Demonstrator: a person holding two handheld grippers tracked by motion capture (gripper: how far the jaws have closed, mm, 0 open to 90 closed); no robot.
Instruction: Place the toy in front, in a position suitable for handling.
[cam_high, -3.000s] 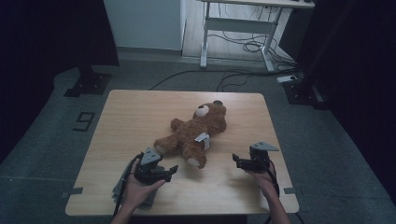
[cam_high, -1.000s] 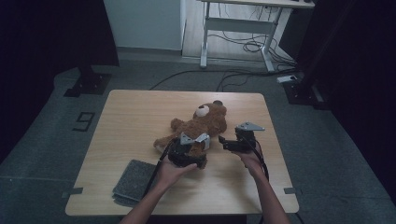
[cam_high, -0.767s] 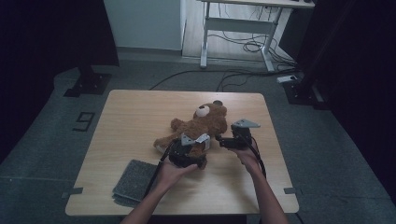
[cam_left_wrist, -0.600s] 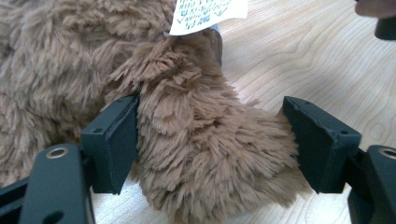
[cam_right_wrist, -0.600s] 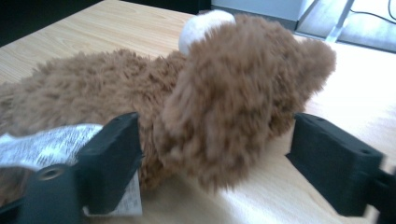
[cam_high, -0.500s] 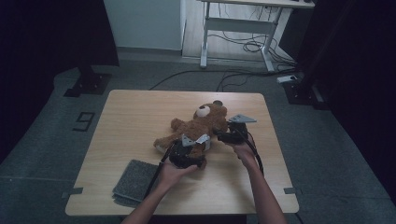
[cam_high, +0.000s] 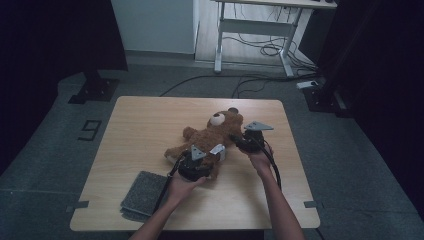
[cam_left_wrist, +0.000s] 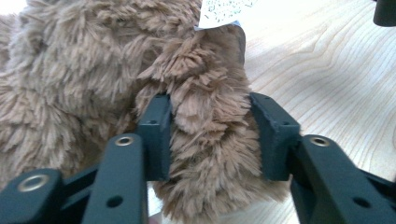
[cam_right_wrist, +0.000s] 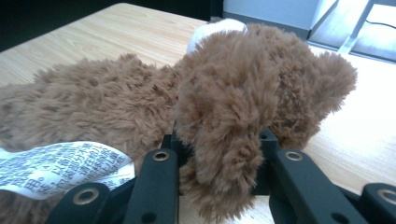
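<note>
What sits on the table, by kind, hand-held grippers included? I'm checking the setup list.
Teddy bear: 1
Grey cloth pad: 1
Hand-held grippers: 2, the left hand-held gripper and the right hand-held gripper, each clamped on a plush limb of the bear
Total: 4

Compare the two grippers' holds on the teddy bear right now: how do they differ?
The left gripper clamps a limb at the bear's lower end, near the paper tag; the right gripper clamps a limb beside the head. In the high view, the left sits nearer the person, the right farther back. Both have just closed on the teddy bear.
</note>
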